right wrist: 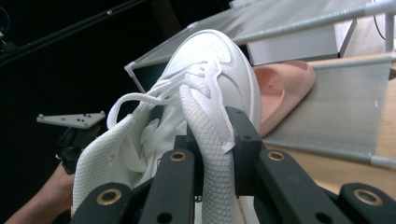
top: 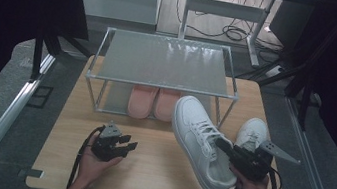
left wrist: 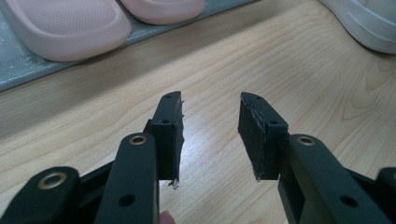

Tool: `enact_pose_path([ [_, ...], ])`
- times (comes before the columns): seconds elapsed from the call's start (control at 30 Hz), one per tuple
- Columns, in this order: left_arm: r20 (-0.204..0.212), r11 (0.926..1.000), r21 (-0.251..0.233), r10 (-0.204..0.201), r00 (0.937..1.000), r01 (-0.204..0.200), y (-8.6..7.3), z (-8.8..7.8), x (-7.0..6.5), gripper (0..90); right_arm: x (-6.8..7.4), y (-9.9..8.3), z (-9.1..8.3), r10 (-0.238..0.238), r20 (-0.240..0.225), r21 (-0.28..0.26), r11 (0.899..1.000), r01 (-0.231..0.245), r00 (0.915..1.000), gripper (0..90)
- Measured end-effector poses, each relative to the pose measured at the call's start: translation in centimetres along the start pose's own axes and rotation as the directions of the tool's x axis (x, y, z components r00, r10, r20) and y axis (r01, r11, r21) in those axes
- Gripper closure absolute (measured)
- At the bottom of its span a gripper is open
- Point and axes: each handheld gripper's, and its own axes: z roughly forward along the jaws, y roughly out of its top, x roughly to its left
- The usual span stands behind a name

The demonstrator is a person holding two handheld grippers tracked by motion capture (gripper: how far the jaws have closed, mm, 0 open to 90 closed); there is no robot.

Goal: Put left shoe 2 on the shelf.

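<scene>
Left tongs (top: 124,144): in the person's left hand (top: 95,162), low over the wooden table (top: 154,173), jaws standing wide with only bare wood between them. In the left gripper view the fingertips (left wrist: 172,126) hang just over the board and touch nothing. Ahead of them and to their left lie the pink slippers (left wrist: 70,25), toes toward the tongs, on the bottom shelf of the rack (top: 163,63). Far off to the right of these tongs, the edge of a white sole.

Centre: metal rack with frosted top shelf stands at the far side of the table, well beyond both tongs. The slippers sit side by side under the top shelf.

Right tongs (top: 223,146): in the person's right hand (top: 252,188), jaws drawn in and clamped on the sneaker (top: 200,139). In the right gripper view the grip (right wrist: 217,154) is on the padded collar at the heel opening; one jaw inside the shoe, one outside. The sneaker runs away from these tongs, toe pointing toward the rack, tilted, with laces loose. Whether its sole touches the table I cannot tell.

Second sneaker (top: 251,133): on the table just beyond the right tongs, to the right of the held one, apart from the jaws.
</scene>
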Motion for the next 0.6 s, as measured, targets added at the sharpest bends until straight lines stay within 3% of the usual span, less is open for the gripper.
enact_pose_path([
  [0.17,-0.005,1.0,0.003,0.002,1.0,-0.002,-0.1,-0.1,-0.1,60.6,-0.1,0.9,0.0,0.011,-0.022,-0.028,1.0,-0.012,0.9997,81.2],
  [0.6,-0.007,1.0,0.005,0.0,1.0,0.001,-0.2,0.0,0.0,60.6,-0.4,3.0,0.8,0.037,-0.024,-0.089,0.995,-0.039,0.999,81.2],
])
